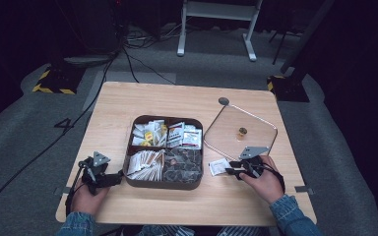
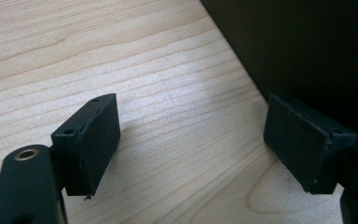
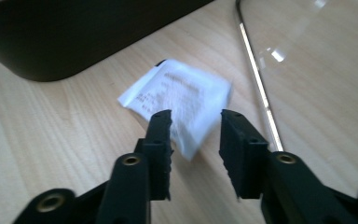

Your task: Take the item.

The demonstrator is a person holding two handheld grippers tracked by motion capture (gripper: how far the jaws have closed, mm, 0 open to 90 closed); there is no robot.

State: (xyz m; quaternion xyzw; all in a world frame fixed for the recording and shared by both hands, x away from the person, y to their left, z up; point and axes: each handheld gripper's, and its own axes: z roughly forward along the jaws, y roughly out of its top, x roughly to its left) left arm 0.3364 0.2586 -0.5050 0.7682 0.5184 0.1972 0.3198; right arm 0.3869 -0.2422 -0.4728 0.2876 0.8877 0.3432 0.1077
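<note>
My left claw (image 2: 191,140) rests low on the table (image 1: 128,98) with its jaws spread wide and nothing between them, just beside the dark tray's (image 1: 163,184) left wall. My right claw (image 3: 195,140) is partly open, its jaws on either side of the near corner of a white sachet (image 3: 182,100) lying flat on the table; I cannot tell if they touch it. The sachet sits between the tray and the clear glass lid (image 1: 263,128). Farther off, the tray's compartments hold assorted packets (image 1: 174,135).
</note>
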